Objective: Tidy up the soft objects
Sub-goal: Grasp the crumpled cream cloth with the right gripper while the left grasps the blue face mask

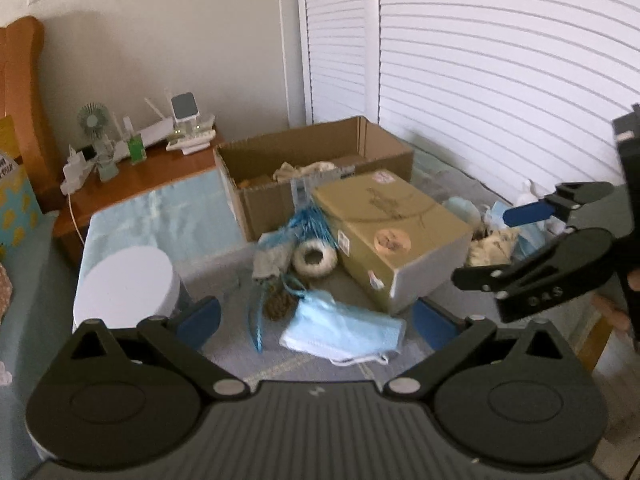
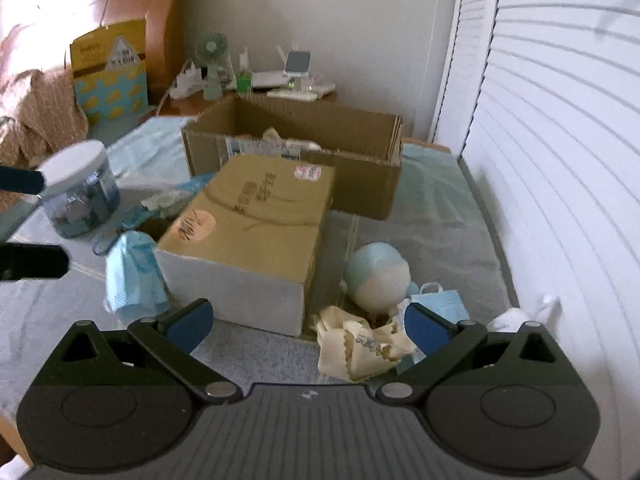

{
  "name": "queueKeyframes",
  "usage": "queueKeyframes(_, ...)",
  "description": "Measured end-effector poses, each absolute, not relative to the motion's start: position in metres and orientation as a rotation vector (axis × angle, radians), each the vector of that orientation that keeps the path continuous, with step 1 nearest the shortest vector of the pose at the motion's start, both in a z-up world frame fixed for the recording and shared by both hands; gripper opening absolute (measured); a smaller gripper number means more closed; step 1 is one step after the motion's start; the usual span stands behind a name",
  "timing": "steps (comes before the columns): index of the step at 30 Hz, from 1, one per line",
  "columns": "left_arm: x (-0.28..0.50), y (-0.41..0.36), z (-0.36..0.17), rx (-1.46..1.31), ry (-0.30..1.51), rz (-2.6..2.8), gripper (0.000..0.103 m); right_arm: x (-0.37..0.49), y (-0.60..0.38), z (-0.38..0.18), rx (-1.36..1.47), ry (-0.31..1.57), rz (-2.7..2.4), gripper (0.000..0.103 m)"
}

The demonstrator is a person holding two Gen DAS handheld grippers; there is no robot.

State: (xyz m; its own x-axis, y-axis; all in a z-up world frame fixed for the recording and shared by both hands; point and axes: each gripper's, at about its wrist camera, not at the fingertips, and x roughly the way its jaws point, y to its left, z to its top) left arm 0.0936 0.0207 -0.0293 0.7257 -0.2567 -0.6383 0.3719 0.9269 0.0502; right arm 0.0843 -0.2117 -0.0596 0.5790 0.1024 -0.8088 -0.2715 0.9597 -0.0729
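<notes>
On grey bedding | crumpled blue mask (image 1: pixel 343 330) | smooth cardboard box (image 1: pixel 390 232)

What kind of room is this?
Probably a bedroom: a padded headboard, a wooden bedside table with a small fan, and louvred doors beside a cloth-covered bed.

Pale blue face mask (image 1: pixel 344 330); tan closed box (image 2: pixel 256 220) with a white end, beside it a brown open carton (image 2: pixel 304 136). Ball (image 2: pixel 378 272) light blue over white. Cream printed cloth (image 2: pixel 360 348). Jar (image 2: pixel 80 192) white-lidded, bluish contents. Grey bed cover (image 2: pixel 420 240).
</notes>
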Motion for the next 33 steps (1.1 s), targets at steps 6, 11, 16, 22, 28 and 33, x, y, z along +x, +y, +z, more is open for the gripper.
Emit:
queueKeyframes(6, 0.094, 0.024, -0.033, 0.178, 0.684, -0.352, 0.102, 0.071, -0.208, -0.064, -0.194, 0.993, 0.274, 0.103)
queueKeyframes(11, 0.097, 0.022, -0.035, 0.181, 0.688, -0.366, 0.102, 0.055, -0.206, -0.060, -0.212, 1.006, 0.293, 0.103)
queueKeyframes(16, 0.100, 0.019, -0.039, 0.175, 0.699, -0.378, 0.102, 0.049, -0.214, -0.057, -0.206, 1.006, 0.249, 0.103)
queueKeyframes(22, 0.103, 0.016, -0.047, 0.179, 0.725, -0.385, 0.102, 0.048, -0.218, -0.076, -0.191, 1.069, 0.227, 0.103)
queueKeyframes(28, 0.104, 0.013, -0.053, 0.187, 0.747, -0.404, 0.102, 0.033, -0.220, -0.064, -0.223, 1.019, 0.215, 0.103)
queueKeyframes(33, 0.105, 0.007, -0.061, 0.204, 0.758, -0.424, 0.101, 0.035, -0.226, -0.078, -0.202, 1.072, 0.195, 0.103)
